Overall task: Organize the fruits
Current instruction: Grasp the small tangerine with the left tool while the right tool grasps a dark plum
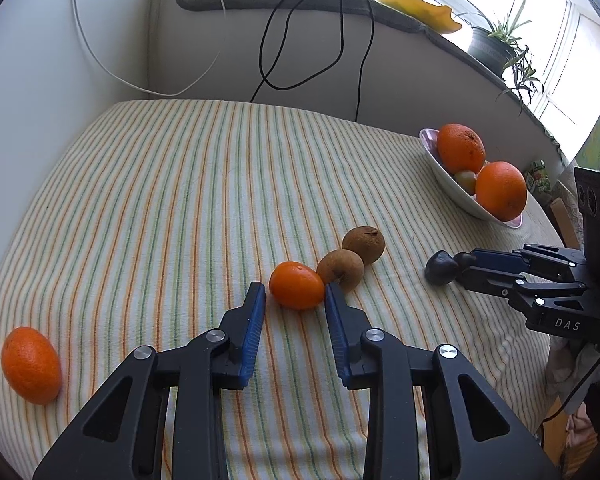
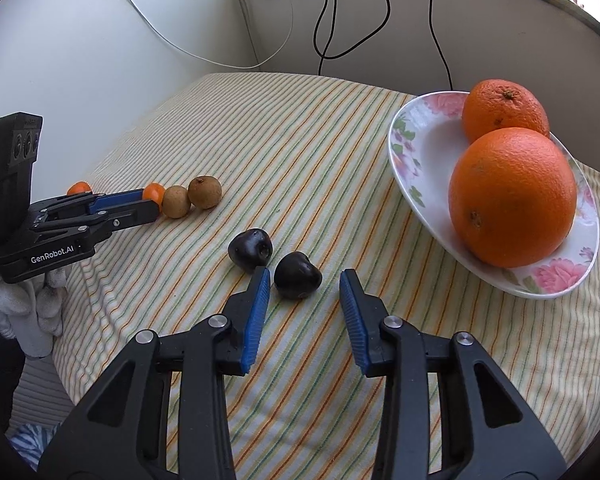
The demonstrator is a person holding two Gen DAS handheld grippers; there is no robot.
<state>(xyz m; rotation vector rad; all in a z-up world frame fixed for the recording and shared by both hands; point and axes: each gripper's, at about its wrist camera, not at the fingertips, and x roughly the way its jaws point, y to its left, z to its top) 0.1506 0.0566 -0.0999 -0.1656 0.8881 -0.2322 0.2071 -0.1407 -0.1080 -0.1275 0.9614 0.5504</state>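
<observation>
Left gripper low over striped tablecloth, jaws spread wide. Small orange citrus sits at the mouth, just ahead of the blue fingertips, right fingertip touching or nearly touching its right side (can't tell which). Not pinched. Its long axis runs roughly left-right across the jaw gap. Touching it, further back-right, two brown round fruits in a diagonal row: nearer brown fruit, then farther brown fruit, stem nub pointing up. Another orange citrus lies alone at near left, well apart, long axis tilted upright-ish in the left wrist view.

Right gripper, jaws spread too, holding nothing. Dark plum lies just at the tips, closer to the left fingertip, gap to the right one. Pointed end faces up-left, as far as visible. Second dark plum just beyond and left, outside the jaws, near but apart from the first.

Further right, floral dish on the cloth holds two big oranges: front orange and back orange, touching. Left wrist view shows a small greenish fruit between them (kind unclear).
</observation>
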